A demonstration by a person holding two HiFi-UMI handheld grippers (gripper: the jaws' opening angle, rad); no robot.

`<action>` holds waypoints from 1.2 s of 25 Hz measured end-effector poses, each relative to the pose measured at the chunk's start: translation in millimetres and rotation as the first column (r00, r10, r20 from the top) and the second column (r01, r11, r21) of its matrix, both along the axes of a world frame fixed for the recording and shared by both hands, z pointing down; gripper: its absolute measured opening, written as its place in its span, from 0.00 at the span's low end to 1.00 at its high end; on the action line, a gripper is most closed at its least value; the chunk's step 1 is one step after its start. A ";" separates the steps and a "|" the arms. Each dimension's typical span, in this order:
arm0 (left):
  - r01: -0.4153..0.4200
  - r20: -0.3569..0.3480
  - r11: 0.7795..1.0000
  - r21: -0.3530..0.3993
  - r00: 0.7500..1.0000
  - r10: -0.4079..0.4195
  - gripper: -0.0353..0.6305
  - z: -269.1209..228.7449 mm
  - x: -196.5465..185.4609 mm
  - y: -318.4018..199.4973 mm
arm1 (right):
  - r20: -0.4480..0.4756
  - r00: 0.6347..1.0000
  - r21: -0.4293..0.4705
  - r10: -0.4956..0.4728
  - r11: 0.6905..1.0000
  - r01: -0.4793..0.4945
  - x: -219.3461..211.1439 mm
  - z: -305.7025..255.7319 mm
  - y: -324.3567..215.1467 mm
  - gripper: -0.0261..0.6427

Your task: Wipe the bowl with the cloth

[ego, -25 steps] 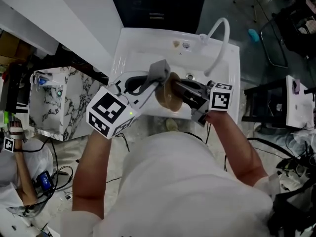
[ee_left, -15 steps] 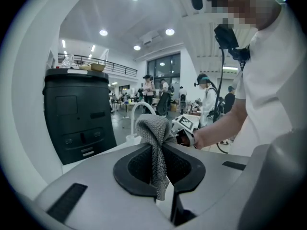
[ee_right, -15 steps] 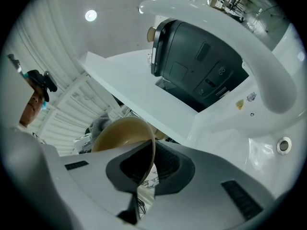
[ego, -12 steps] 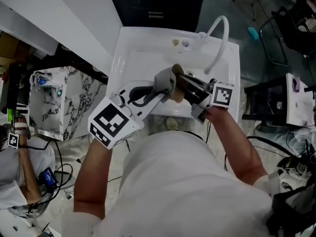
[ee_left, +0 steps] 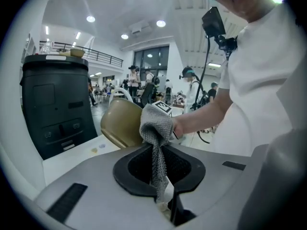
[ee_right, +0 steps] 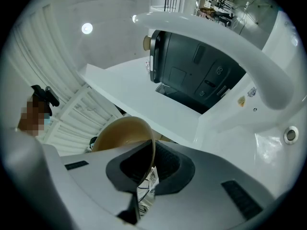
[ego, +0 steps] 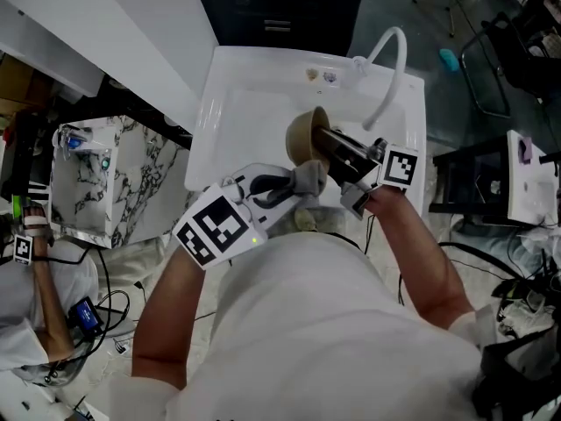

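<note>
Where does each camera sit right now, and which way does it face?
Head view: on the person's head, facing steeply down at the sink; shows both forearms, left hand-held gripper, right hand-held gripper.
Left gripper view: rides that gripper, faces along jaws shut on the cloth; shows the right arm.
Right gripper view: rides that gripper, faces the faucet; no body visible.
Shared: the bowl, in all three.

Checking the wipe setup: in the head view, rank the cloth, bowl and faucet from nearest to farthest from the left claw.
1. cloth: pinched in the left claw.
2. bowl: just beyond it, gripped by the right claw.
3. faucet: farthest, back right.
</note>
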State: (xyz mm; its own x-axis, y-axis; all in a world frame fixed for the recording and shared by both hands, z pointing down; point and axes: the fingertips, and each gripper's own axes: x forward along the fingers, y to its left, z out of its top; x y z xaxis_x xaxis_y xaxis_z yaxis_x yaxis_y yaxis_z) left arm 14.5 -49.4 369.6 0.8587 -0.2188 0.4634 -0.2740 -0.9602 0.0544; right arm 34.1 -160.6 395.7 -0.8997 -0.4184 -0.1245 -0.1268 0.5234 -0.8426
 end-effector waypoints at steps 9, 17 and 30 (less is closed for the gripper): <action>0.000 0.042 0.998 -0.066 0.999 0.003 0.11 33.2 -3.3 0.2 | 0.043 0.996 0.057 -0.072 0.996 0.070 -15.5 -21.4 14.6 0.07; 0.120 0.054 0.987 -0.107 0.992 -0.115 0.11 45.6 -18.2 -25.4 | 0.008 0.986 0.162 -0.165 0.973 0.162 -23.0 -34.0 37.7 0.07; 0.230 -0.013 0.971 -0.064 0.973 -0.231 0.11 22.4 -28.8 -51.6 | -0.027 0.953 0.221 -0.302 0.928 0.301 -33.5 -34.9 68.0 0.07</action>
